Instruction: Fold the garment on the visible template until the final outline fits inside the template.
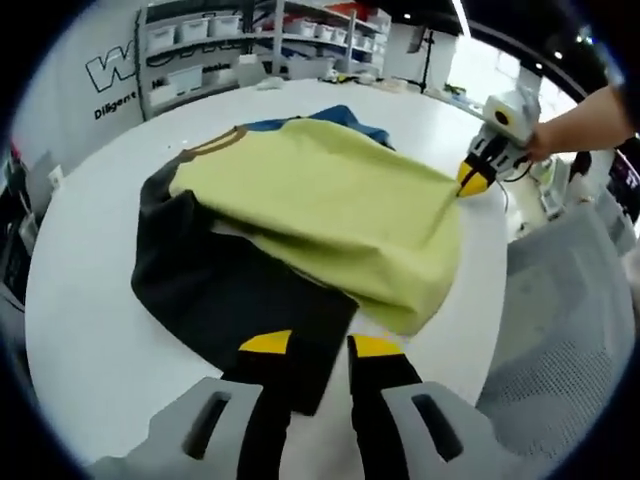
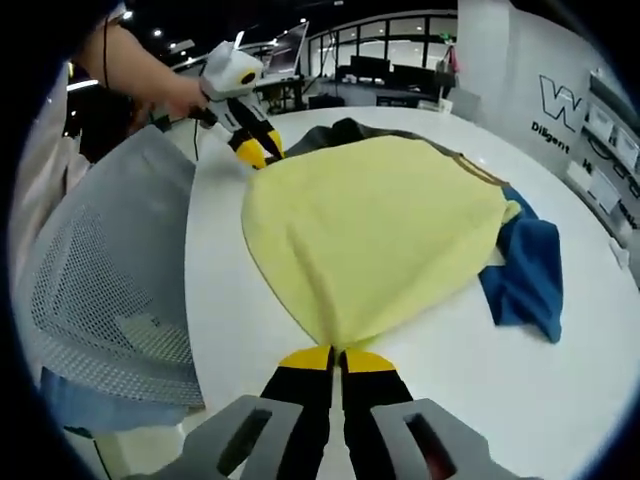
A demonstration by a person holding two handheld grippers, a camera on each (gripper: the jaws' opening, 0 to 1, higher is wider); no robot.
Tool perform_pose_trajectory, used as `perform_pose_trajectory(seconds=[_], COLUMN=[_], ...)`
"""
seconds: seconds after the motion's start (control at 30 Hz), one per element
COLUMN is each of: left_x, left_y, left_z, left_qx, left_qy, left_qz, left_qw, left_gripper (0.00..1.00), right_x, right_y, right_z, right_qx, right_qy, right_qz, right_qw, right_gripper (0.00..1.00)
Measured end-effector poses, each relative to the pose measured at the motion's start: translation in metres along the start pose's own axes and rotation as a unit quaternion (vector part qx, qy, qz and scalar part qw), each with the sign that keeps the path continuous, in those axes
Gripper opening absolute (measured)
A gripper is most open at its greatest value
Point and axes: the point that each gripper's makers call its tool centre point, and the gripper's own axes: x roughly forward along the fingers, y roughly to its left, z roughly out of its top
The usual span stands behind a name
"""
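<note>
A garment lies on the white round table [image 1: 80, 300], with its yellow-green panel [image 1: 330, 200] folded over a black part [image 1: 230, 290] and a blue part [image 1: 340, 115] at the far side. My left gripper [image 1: 320, 345] is open at the near edge, and a corner of the black cloth lies between its jaws. In the right gripper view, my right gripper [image 2: 337, 358] is shut on the edge of the yellow-green panel [image 2: 380, 220], pinching it into a point. The blue part [image 2: 530, 270] lies to its right. The right gripper [image 1: 472, 183] holds that same edge across the table.
A grey mesh chair [image 1: 570, 320] stands close against the table's edge, and shows again as the chair [image 2: 100, 280] in the right gripper view. Shelves with white bins [image 1: 220, 40] line the far wall. A person's hand [image 2: 140, 70] holds the left gripper [image 2: 258, 152].
</note>
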Motion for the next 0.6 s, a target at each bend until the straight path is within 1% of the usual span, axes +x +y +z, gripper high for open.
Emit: perform_pose_trajectory(seconds=[0.07,0.1,0.13,0.27,0.33,0.43,0.47,0.53,0.6], left_x=[0.005,0.005,0.004,0.0,-0.008,-0.018,-0.024,-0.034,-0.041], left_y=[0.002,0.005,0.007,0.015,0.024,0.038,0.048,0.065,0.078], left_z=[-0.006,-0.004,-0.005,-0.007,-0.011,-0.016,-0.02,-0.029,-0.038], left_qx=[0.01,0.024,0.014,0.008,-0.007,-0.03,-0.045,-0.056,-0.058], left_qy=[0.016,0.009,0.013,0.019,0.019,0.012,0.011,0.011,0.019], left_qz=[-0.001,0.002,0.003,0.002,0.008,0.02,0.029,0.042,0.05], left_qw=[0.9998,0.9997,0.9998,0.9998,0.9998,0.9993,0.9985,0.9975,0.9969], left_gripper=[0.18,0.16,0.15,0.04,0.03,0.03,0.03,0.03,0.03], right_x=[0.001,0.001,0.001,0.001,0.001,0.001,0.001,0.001,0.002], right_y=[0.0,0.001,0.002,0.003,0.003,0.003,0.004,0.004,0.004], right_z=[0.0,0.001,0.001,0.002,0.001,0.001,0.001,0.001,0.001], right_qx=[0.001,0.002,0.001,0.003,0.003,0.003,0.004,0.005,0.005], right_qy=[0.001,0.0,0.0,0.001,0.001,0.002,0.002,0.002,0.002], right_qz=[-0.001,0.0,0.0,0.0,0.0,0.001,0.001,0.001,0.002], right_qw=[1.0,1.0,1.0,1.0,1.0,1.0,1.0,1.0,1.0], right_gripper=[0.0,0.0,0.0,0.0,0.0,0.0,0.0,0.0,0.0])
